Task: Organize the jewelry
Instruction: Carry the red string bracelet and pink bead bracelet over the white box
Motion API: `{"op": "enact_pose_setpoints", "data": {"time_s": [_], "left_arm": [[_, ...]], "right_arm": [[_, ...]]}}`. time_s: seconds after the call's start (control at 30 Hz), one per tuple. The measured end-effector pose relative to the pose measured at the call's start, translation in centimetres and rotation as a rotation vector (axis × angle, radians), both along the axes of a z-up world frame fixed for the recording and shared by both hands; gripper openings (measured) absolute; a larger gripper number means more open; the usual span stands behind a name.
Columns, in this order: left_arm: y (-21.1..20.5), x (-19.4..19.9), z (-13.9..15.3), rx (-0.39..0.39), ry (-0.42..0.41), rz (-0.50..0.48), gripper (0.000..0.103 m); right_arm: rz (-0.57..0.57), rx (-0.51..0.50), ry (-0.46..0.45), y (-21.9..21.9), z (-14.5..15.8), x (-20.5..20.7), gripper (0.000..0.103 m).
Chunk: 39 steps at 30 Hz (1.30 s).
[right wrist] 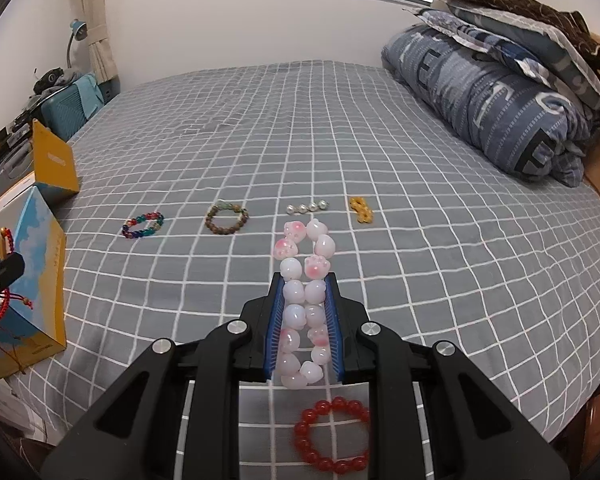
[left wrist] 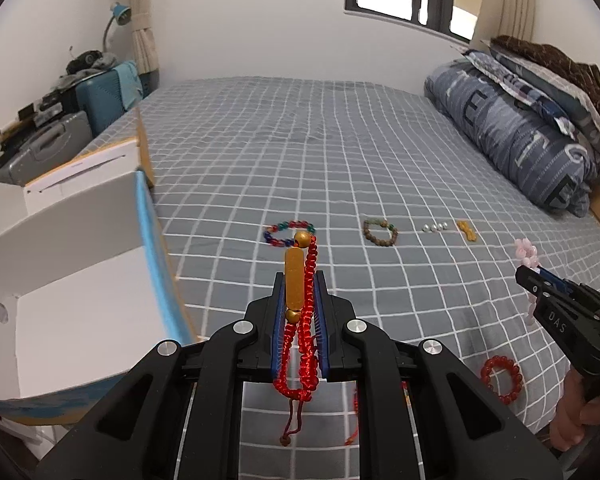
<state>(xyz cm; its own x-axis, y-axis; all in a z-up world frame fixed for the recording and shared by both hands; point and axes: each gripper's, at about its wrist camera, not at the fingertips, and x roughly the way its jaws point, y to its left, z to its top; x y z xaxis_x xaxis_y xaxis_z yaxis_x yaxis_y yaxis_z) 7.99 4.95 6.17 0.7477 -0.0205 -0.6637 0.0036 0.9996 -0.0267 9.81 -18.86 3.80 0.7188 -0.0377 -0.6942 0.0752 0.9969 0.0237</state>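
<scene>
Pinching a red cord bracelet with a gold bar, left gripper sits low center of the left view, pads pressed together on it, cord loops and tail dangling below. Hovering right beside an open white box at the left edge of that frame.

Same deal on the right: right gripper clamped on a pink bead bracelet, squashed long and thin between the blue pads, top beads poking out past the tips.

Lying on the checked bedsheet: red bead bracelet at the bottom of the right view, just below the gripper. Further up mid-frame, in a row left to right: rainbow bracelet, brown bracelet, a few silver beads, and a small yellow piece, maybe a charm, too blurry to call.

Rolled blue quilt piled at upper right.
</scene>
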Motion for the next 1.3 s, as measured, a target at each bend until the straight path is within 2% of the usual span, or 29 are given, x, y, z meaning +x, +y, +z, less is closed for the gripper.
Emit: {"op": "enact_pose_setpoints", "data": {"time_s": [0.23,0.43,0.6,0.93,1.1,1.3], "left_arm": [[4.6,-0.3,2.9,-0.015,-0.032,0.064,0.013],[10.7,-0.9,4.5,-0.006,-0.032,0.172,0.013],[16.8,-2.0,4.6,-0.024,-0.012,0.307,0.013],[23.8,-5.0,3.3,0.015,0.001,0.459,0.013],[26.3,-5.1,2.3,-0.024,0.043,0.506,0.013],[28.4,-4.2,-0.1,-0.052,0.142,0.543,0.014]], "right_arm": [[0.045,-0.022,-0.009,4.0,1.5,2.2,0.019],[0.169,-0.031,-0.041,11.2,3.8,4.1,0.019],[0.293,-0.038,-0.082,18.0,5.3,4.6,0.019],[0.539,-0.019,-0.111,30.1,6.6,3.0,0.019],[0.632,0.008,-0.022,34.5,5.3,3.3,0.019],[0.663,0.017,0.131,37.0,2.1,4.4,0.019]]}}
